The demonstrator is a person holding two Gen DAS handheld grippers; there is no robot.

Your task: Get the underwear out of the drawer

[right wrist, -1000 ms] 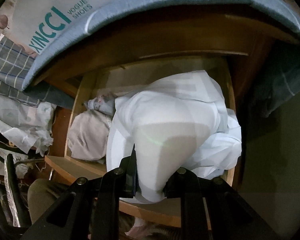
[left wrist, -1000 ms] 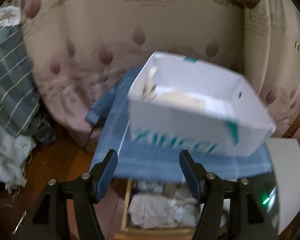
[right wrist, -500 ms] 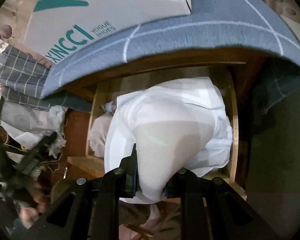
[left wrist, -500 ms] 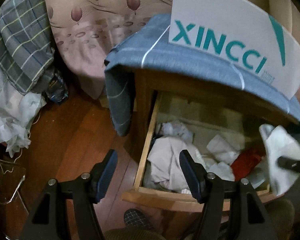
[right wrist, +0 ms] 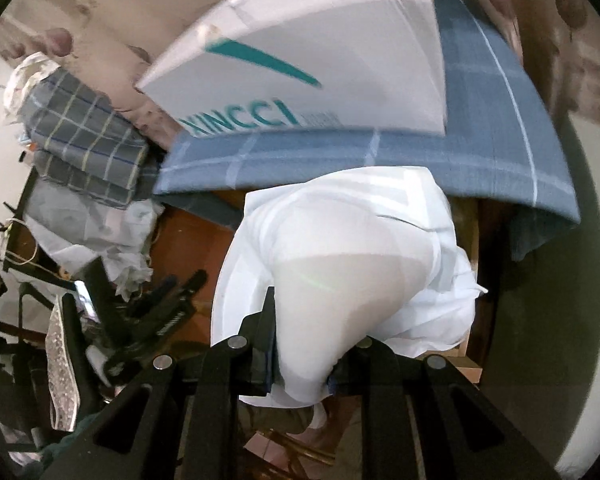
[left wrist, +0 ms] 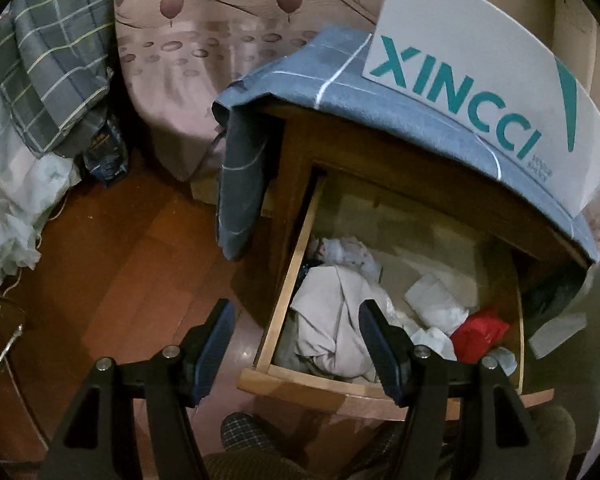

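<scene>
Here, the right gripper pinches white underwear held up near the blue-draped nightstand.
The fabric looks light, soft and droopy; a bunched fold seems the best hold. The left gripper hangs open above the drawer.

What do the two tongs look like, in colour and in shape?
Both are alike. The left tongs have a matte black angular frame with triangular cut-outs and round silver screws, and two long fingers faced with dark blue ribbed pads. The right tongs show the same black frame and silver screws. No cables or markings show.
</scene>
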